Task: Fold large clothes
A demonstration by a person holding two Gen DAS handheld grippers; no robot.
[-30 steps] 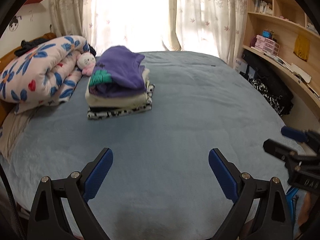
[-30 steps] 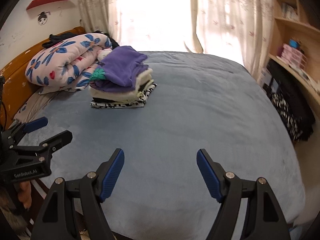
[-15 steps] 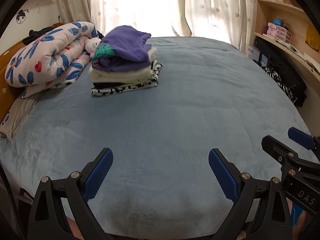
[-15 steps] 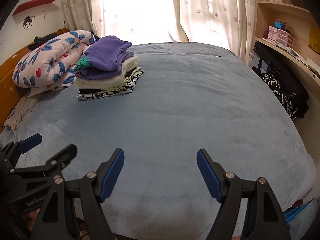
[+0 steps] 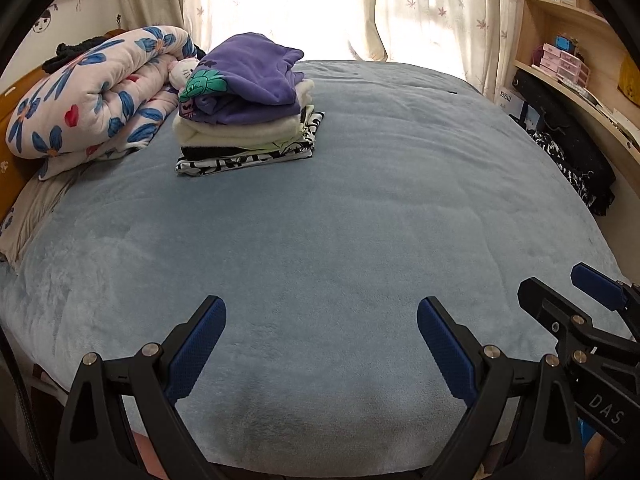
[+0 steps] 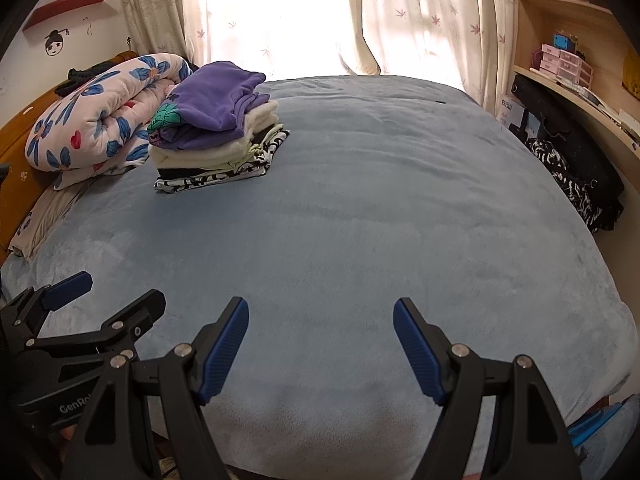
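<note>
Folded clothes in a stack (image 5: pixel 244 120), topped by a purple fleece garment (image 5: pixel 252 72) over cream and black-and-white patterned layers, lie at the far left of the blue plush bed (image 5: pixel 320 240) in the left wrist view. A rolled floral quilt (image 5: pixel 88 96) lies just left of the stack. The left hand-held gripper (image 5: pixel 322 326) hangs above the near edge of the bed, jaws spread wide, nothing between them. The right hand-held gripper (image 5: pixel 560 300) shows at the right edge.

Right wrist view: the stack (image 6: pixel 216 132) sits far left, beside the quilt (image 6: pixel 100 112). The right hand-held gripper (image 6: pixel 320 326) is released, jaws wide apart over bare bed (image 6: pixel 360 220). The left hand-held gripper (image 6: pixel 112 292) shows at near left, also released. A wooden shelf unit (image 6: pixel 580 60) stands at far right.
</note>
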